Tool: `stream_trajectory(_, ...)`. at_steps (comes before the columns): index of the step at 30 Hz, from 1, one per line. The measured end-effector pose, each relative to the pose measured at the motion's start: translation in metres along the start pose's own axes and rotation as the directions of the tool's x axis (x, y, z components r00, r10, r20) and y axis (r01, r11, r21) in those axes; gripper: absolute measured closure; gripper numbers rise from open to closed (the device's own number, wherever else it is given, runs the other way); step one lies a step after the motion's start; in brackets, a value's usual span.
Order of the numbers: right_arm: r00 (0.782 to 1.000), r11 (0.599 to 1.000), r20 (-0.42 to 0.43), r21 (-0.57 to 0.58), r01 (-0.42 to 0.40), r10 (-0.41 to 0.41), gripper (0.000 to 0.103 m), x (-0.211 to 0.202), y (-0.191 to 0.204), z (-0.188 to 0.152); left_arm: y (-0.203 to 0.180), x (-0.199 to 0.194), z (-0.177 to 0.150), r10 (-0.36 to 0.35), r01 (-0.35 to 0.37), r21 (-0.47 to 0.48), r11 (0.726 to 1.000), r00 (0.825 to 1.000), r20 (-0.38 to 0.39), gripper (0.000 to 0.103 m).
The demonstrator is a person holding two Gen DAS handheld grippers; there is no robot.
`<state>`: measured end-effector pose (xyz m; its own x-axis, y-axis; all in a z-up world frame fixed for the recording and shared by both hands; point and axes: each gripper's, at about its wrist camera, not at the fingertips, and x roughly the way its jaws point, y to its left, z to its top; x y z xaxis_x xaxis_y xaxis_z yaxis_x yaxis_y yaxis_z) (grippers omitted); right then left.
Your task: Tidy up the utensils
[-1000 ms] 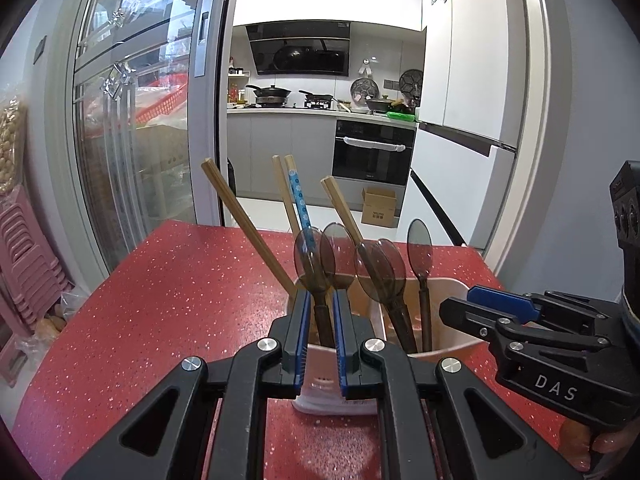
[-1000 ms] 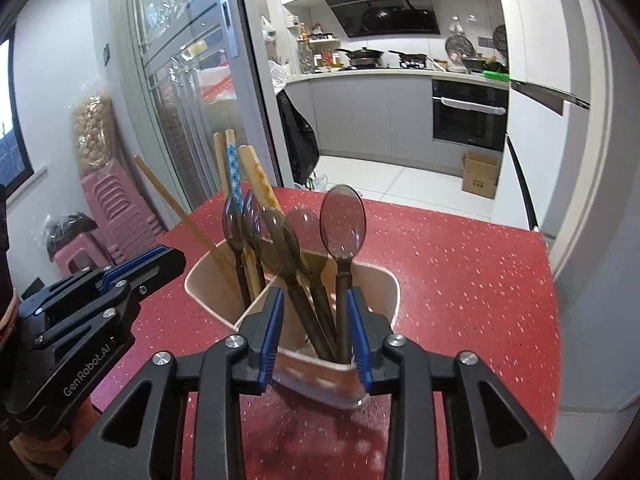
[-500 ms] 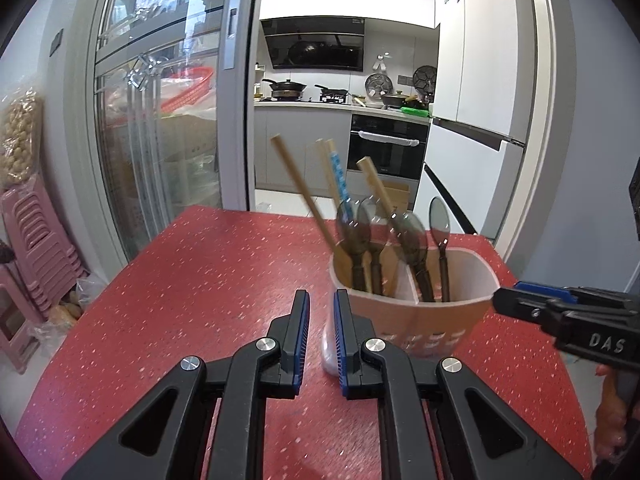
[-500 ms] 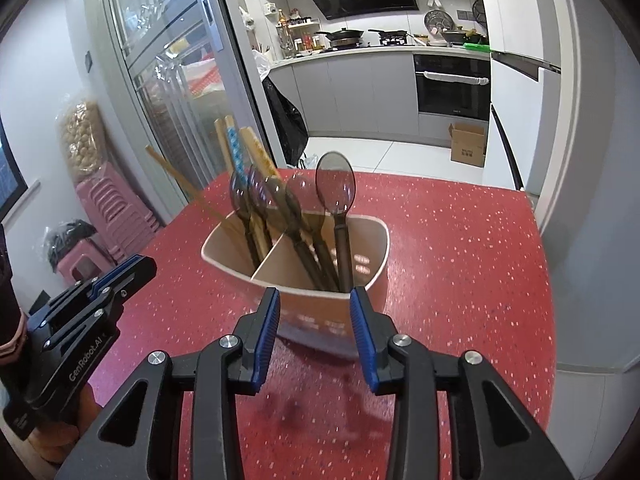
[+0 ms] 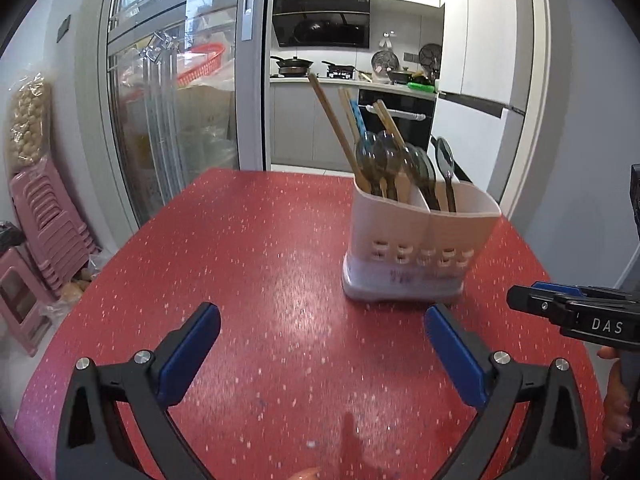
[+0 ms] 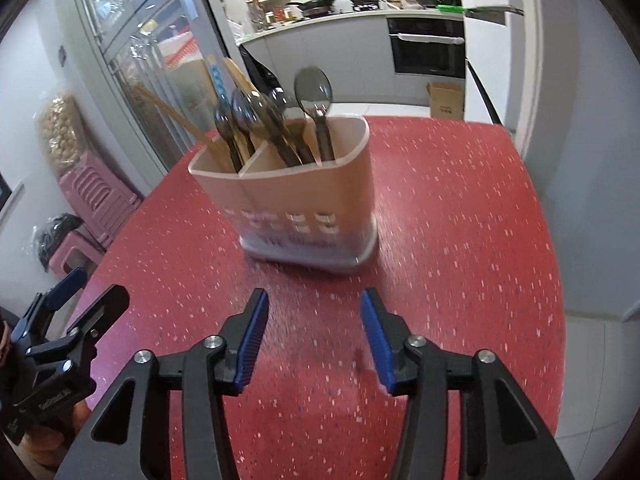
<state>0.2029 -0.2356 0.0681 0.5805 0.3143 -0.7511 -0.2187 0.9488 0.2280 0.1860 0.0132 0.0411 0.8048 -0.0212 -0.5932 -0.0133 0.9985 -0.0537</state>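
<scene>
A beige two-compartment utensil holder [image 5: 420, 240] [image 6: 296, 196] stands upright on the red speckled table [image 5: 240, 240] [image 6: 460, 220]. Dark translucent spoons [image 5: 384, 156] [image 6: 314, 88] and wooden chopsticks [image 5: 332, 116] [image 6: 216, 76] stick up out of it. My left gripper [image 5: 322, 314] [image 6: 100, 286] sits back from the holder, its jaws opening wide with only bare table between them. My right gripper [image 6: 314, 296] [image 5: 516, 298] is just in front of the holder, jaws opening, nothing between them.
Stacked pink stools [image 5: 44, 216] stand on the floor left of the table beside a glass sliding door [image 5: 168, 120]. A white fridge [image 5: 480, 80] is behind the table on the right. A cardboard box [image 6: 446, 100] sits on the kitchen floor.
Both grippers have drawn back from the holder, which now looks farther off. The left jaws went from nearly shut to wide apart. The right jaws have also spread.
</scene>
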Motion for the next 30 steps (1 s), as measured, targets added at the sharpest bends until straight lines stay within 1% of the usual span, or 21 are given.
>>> stream_trajectory(3,0.999,0.999,0.014,0.007,0.033,-0.033,0.032,-0.005,0.001,-0.016,-0.002,-0.005,-0.011,-0.006,0.006,0.001,1.0,1.0,-0.019,0.0)
stream_trajectory(4,0.999,0.999,0.019,0.01,0.041,-0.041,0.024,-0.007,0.0,-0.021,-0.003,-0.007,-0.013,-0.009,0.009,0.001,1.0,1.0,-0.026,0.0)
stream_trajectory(7,0.996,0.997,0.043,0.021,0.078,-0.079,0.022,-0.015,0.003,-0.041,-0.001,-0.017,-0.024,-0.008,0.008,-0.018,1.0,1.0,-0.029,0.0)
stream_trajectory(10,0.989,0.992,0.077,0.027,0.123,-0.125,0.016,-0.023,0.004,-0.053,0.003,-0.025,-0.03,-0.01,0.009,-0.045,0.999,1.0,-0.027,0.0)
stream_trajectory(13,0.982,0.988,0.109,0.047,0.149,-0.154,0.015,-0.03,0.003,-0.063,0.006,-0.034,-0.032,-0.008,0.007,-0.054,0.999,1.0,-0.019,0.0)
stream_trajectory(14,0.982,0.987,0.113,0.056,0.148,-0.154,0.014,-0.032,0.003,-0.064,0.006,-0.036,-0.034,-0.006,0.006,-0.051,0.999,1.0,-0.013,0.0)
stream_trajectory(15,0.981,0.987,0.119,0.071,0.145,-0.152,0.011,-0.033,0.002,-0.067,0.006,-0.039,-0.034,-0.003,0.003,-0.042,0.999,1.0,-0.005,0.0)
stream_trajectory(16,0.98,0.986,0.122,0.08,0.145,-0.154,0.0,-0.034,0.002,-0.069,0.005,-0.041,-0.034,0.002,-0.002,-0.032,0.999,1.0,0.002,0.0)
stream_trajectory(19,0.973,0.984,0.157,0.089,0.156,-0.168,0.0,-0.041,0.004,-0.079,0.002,-0.049,-0.039,0.004,-0.004,-0.004,1.0,1.0,0.019,0.0)
stream_trajectory(24,0.956,0.979,0.213,0.068,0.191,-0.201,0.0,-0.049,0.015,-0.087,0.002,-0.059,-0.043,-0.029,0.029,-0.007,1.0,0.999,0.036,0.0)
stream_trajectory(26,0.95,0.979,0.235,0.062,0.195,-0.204,0.0,-0.054,0.019,-0.09,0.001,-0.06,-0.045,-0.029,0.03,-0.004,1.0,0.999,0.041,0.0)
stream_trajectory(29,0.939,0.978,0.272,0.052,0.203,-0.21,0.0,-0.06,0.025,-0.095,0.001,-0.063,-0.047,-0.025,0.025,0.002,1.0,0.998,0.056,0.0)
stream_trajectory(30,0.931,0.975,0.292,0.045,0.217,-0.221,0.0,-0.063,0.027,-0.097,0.003,-0.065,-0.049,-0.024,0.023,0.003,1.0,0.998,0.064,0.0)
